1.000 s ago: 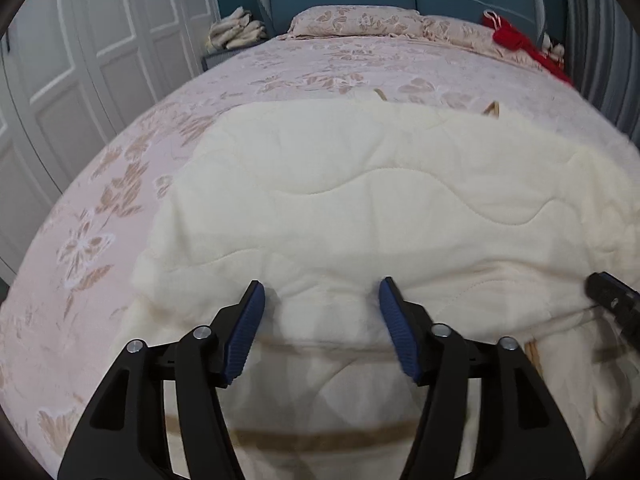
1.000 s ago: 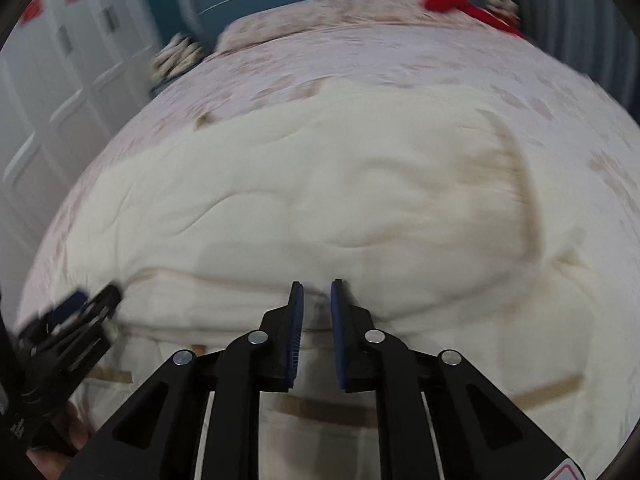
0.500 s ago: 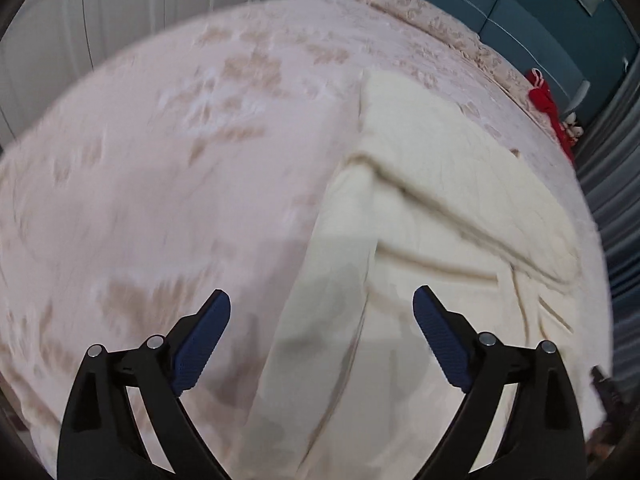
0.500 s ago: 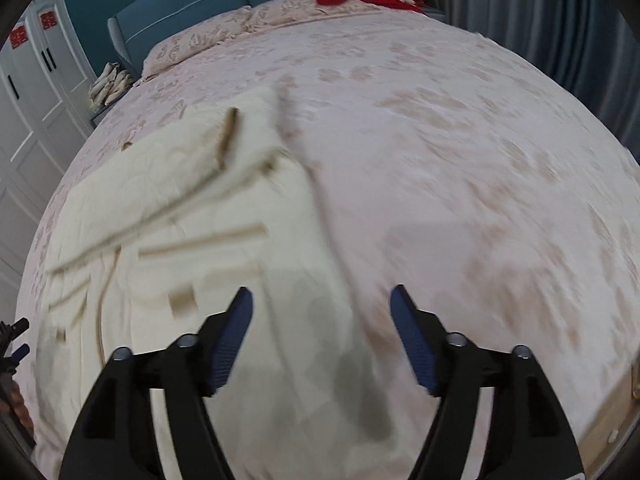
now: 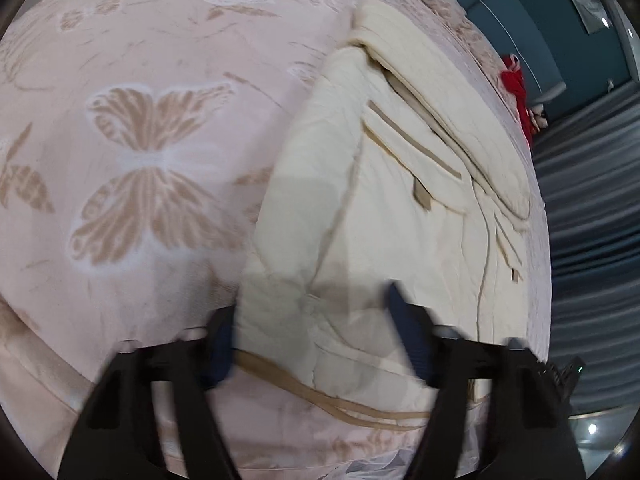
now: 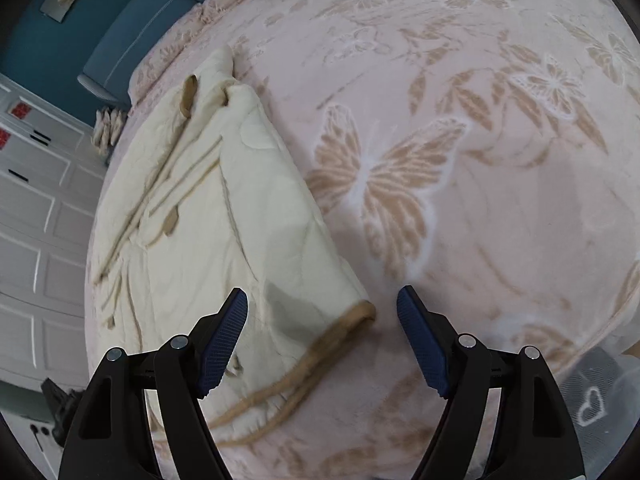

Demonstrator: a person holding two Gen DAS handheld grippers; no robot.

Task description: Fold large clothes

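A large cream quilted garment (image 5: 400,184) with tan trim lies folded in a long strip on the pink butterfly bedspread (image 5: 152,168). My left gripper (image 5: 316,336) is open, its jaws on either side of the garment's near left corner. In the right wrist view the same garment (image 6: 224,208) runs away to the upper left. My right gripper (image 6: 322,338) is open around its near right corner, where the tan trim (image 6: 344,324) curls. Neither gripper holds anything.
The bedspread (image 6: 460,184) stretches wide on the outer side of each gripper. A teal headboard (image 6: 132,36) and white wardrobe doors (image 6: 36,216) stand at the far end. A red item (image 5: 514,80) lies near the pillows. The bed's near edge is just below both grippers.
Both grippers have swung outward and down to the garment's near corners. The right gripper, shut a second ago, is now open. The left stays open.
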